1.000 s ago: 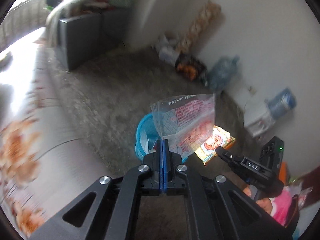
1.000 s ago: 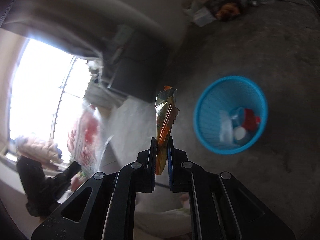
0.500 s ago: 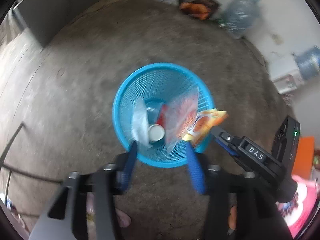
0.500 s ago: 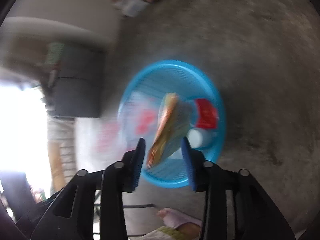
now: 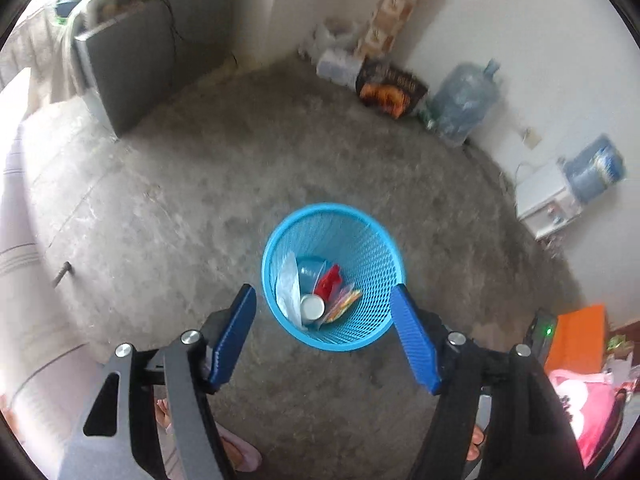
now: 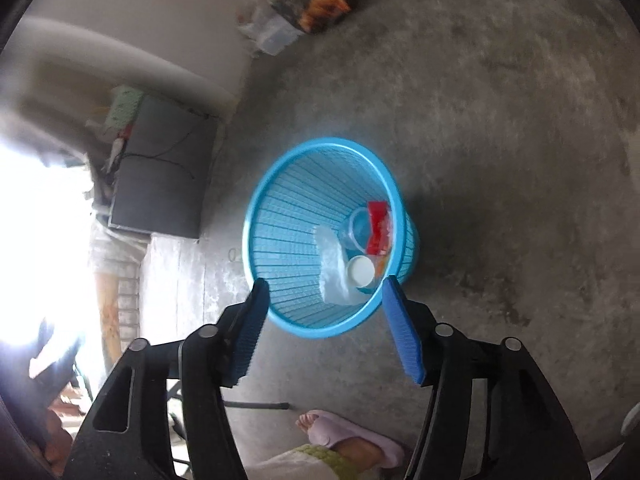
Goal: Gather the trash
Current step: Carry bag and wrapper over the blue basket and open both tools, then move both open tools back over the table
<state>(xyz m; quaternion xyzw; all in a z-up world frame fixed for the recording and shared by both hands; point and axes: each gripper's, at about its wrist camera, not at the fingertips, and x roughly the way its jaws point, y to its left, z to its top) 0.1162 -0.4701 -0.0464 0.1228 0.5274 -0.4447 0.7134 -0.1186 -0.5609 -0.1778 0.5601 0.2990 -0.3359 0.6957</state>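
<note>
both grippers hung above the blue mesh basket point(image 5: 372, 248), which lay at twelve o'clock of the left gripper point(image 5: 325, 334) and right gripper point(image 6: 323, 325), jaws opening and empty, the wrappers point(image 5: 340, 304) apparently already at its bottom.

Left gripper point(image 5: 324, 334), right gripper point(image 6: 322, 324): black arms, silver screws, ribbed blue pads point(image 5: 414, 340); pink slipper point(image 6: 352, 440).

Both wrappers point(image 5: 340, 304) dropped into basket point(image 5: 372, 240), tools opening
</note>
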